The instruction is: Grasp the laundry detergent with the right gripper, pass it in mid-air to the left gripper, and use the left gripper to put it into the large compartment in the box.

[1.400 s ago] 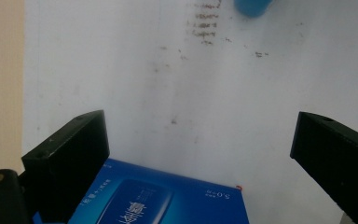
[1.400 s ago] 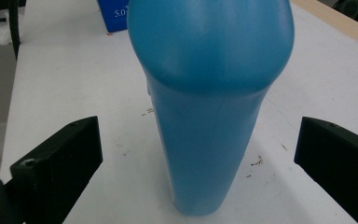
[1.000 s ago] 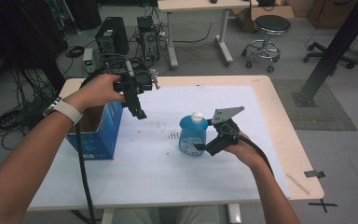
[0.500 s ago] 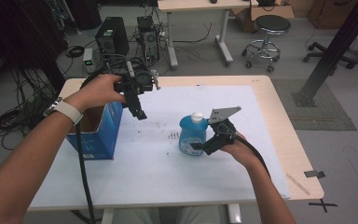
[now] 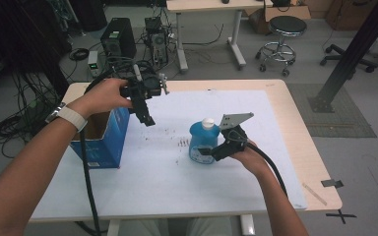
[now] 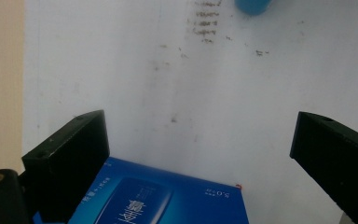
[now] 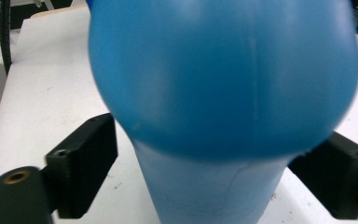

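Note:
A round blue bottle [image 5: 203, 142] with a white cap stands upright on the white sheet near the table's middle. My right gripper [image 5: 211, 150] reaches it from the right, low on its body. In the right gripper view the bottle [image 7: 223, 79] sits between the two black jaws. They have just been closing, and both now meet its sides. My left gripper [image 5: 146, 118] hangs open in the air over the near corner of a blue cardboard box [image 5: 103, 137], with nothing between its fingers. In the left gripper view, that box [image 6: 168, 196] lies below the jaws and the bottle [image 6: 254, 5] at the top edge.
The box stands open-topped at the table's left edge [image 5: 74, 93]. Small dark marks [image 5: 182, 142] dot the sheet left of the bottle. A tape strip [image 5: 314, 192] lies on the bare wood at the right. Behind the table are computers, cables and a stool [image 5: 285, 27].
The right gripper's jaws have drawn in against the bottle's sides. The bottle still stands in place, and the left hand has stayed where it was.

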`<state>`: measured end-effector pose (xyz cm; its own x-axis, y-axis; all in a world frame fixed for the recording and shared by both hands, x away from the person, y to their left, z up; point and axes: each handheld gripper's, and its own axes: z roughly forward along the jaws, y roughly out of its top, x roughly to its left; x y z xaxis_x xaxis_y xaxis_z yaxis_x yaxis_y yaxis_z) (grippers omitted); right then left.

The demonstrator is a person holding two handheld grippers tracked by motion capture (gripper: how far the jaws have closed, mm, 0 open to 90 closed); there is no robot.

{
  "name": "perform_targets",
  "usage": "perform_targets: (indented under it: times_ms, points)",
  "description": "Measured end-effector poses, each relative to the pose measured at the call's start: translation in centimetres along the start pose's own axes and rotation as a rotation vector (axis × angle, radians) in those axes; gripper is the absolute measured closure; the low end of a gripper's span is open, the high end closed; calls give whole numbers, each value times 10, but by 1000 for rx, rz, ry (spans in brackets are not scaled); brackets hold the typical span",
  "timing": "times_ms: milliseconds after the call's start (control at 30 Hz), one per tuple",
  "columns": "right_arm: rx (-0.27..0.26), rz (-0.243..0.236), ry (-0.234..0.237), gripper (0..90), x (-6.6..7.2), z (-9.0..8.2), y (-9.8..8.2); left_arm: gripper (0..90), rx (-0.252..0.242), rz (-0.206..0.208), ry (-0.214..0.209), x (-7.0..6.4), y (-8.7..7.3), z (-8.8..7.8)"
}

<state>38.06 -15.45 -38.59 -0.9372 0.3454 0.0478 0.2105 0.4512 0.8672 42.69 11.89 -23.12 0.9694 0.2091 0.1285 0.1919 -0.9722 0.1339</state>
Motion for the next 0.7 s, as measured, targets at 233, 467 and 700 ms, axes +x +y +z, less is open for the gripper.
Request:
perform_targets:
  times_ms: [233,467,700]
  points:
    - [-4,0,2,192,0,0,0,50,0,-1,0,1,-1,0]
    - [-5,-7,3,234,0,1,-1,50,-1,-3,2,1,-1,0]
    - [-12,-15,-3,281,0,0,-4,51,-3,-6,3,1,-2,0]
